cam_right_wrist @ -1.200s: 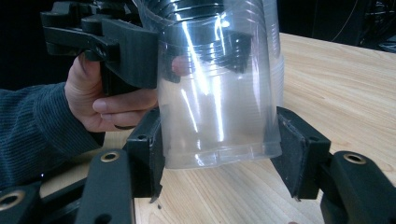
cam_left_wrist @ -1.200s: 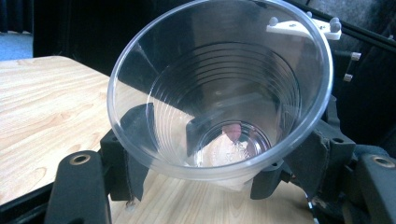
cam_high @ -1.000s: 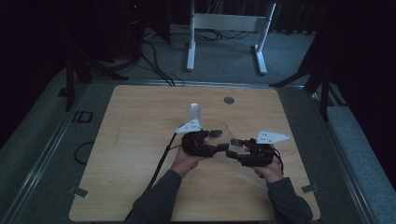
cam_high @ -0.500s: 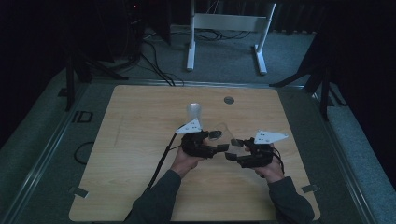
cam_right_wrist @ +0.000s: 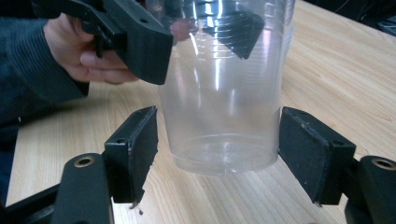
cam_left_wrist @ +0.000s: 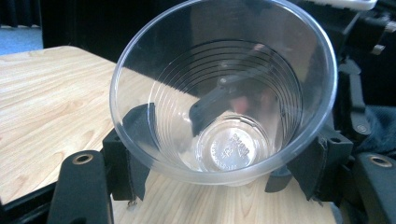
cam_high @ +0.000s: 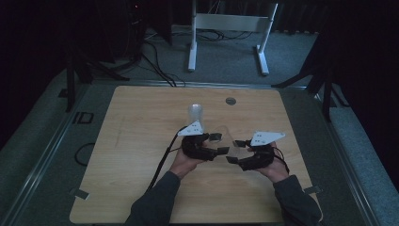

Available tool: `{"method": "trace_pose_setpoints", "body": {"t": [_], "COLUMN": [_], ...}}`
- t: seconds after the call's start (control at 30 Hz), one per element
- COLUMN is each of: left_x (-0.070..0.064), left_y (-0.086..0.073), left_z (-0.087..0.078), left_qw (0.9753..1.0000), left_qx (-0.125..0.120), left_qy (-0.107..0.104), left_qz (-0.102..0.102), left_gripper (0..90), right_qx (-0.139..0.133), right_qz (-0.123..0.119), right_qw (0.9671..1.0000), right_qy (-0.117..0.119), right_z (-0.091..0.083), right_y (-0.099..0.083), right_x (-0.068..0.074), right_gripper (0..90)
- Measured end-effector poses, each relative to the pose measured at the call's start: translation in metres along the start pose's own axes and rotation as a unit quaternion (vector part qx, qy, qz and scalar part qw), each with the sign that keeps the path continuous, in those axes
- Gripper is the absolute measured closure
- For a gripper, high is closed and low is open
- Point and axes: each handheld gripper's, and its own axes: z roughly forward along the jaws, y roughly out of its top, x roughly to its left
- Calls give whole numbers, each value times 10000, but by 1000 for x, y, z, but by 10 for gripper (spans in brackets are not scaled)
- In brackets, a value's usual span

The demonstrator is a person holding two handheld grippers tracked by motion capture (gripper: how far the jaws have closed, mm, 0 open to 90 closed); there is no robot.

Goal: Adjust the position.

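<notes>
My left tongs [cam_high: 219,143] clasp the rim of a clear plastic cup [cam_left_wrist: 224,93], their pads pressed against its wall on either side. My right tongs [cam_right_wrist: 217,154] stand wide apart around the same cup's base, neither pad touching it. The cup hangs just above the desk [cam_high: 141,141], between my two hands, at centre right. I count two clear cups: this one, and another [cam_high: 195,113] farther off to the left.
</notes>
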Motion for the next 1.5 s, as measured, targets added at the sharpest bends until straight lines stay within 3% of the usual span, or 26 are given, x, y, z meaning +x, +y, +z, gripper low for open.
{"method": "trace_pose_setpoints", "body": {"t": [0.2,0.57,0.83,1.17,1.5], "left_x": [-2,-3,-1,-1,-1], "left_y": [-1,0,1,3,2], "left_z": [2,3,1,1,2], "left_qw": [9998,9998,9999,9976,9974], "left_qx": [159,180,-89,-593,-611], "left_qy": [18,27,89,46,28], "left_qz": [119,88,-79,-367,-369], "left_gripper": [301,265,240,247,279], "right_qx": [246,150,-106,-365,-375], "right_qz": [-186,-99,93,305,338], "right_qw": [9995,9998,9999,9988,9987], "right_qy": [-44,-31,-11,86,99], "right_z": [4,4,4,10,11], "right_y": [2,-1,-3,-9,-11], "right_x": [3,2,-1,1,1], "right_gripper": [349,409,410,411,406]}}
